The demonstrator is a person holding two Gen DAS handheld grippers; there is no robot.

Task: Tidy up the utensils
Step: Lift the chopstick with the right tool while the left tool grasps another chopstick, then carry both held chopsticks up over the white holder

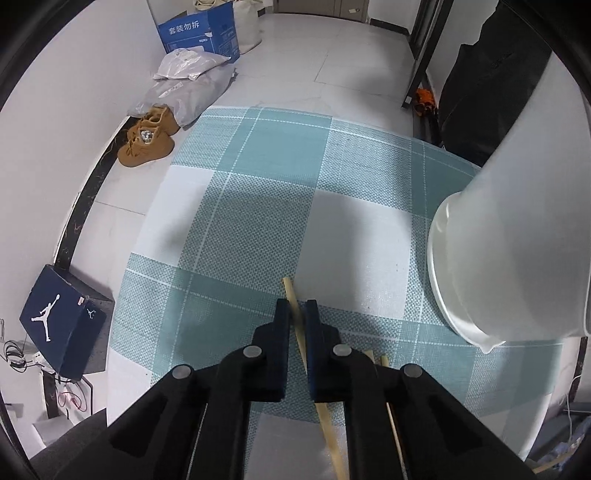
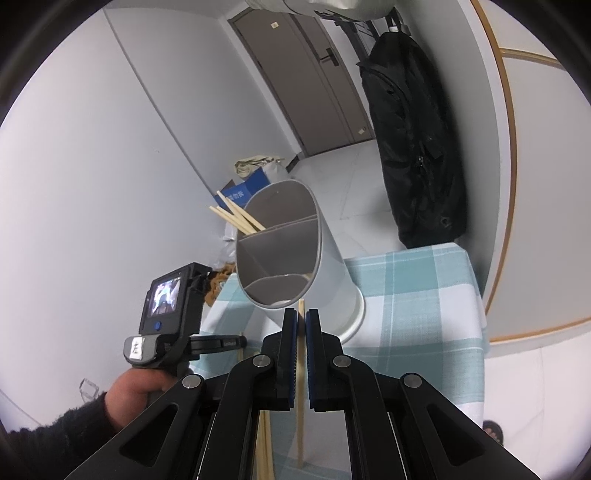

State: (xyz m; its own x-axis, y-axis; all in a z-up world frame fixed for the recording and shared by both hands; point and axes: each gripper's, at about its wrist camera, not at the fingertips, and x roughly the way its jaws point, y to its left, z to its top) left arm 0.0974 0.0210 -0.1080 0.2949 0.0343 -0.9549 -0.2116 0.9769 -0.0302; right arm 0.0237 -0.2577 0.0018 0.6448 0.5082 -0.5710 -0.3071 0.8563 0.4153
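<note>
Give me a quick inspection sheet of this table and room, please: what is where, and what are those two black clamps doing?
Surface: checked tablecloth, teal and white.
Job's things: white utensil holder with inner dividers, chopsticks poking from one compartment; more loose chopsticks on the cloth.
Clutter: nothing else seen on the cloth.
Grippers: left hand-held gripper shut on a chopstick; right hand-held gripper shut on another chopstick near the holder.
Cables: wires on the floor by the shoe box.
Surroundings: brown shoes, blue carton, black bag, door.
</note>
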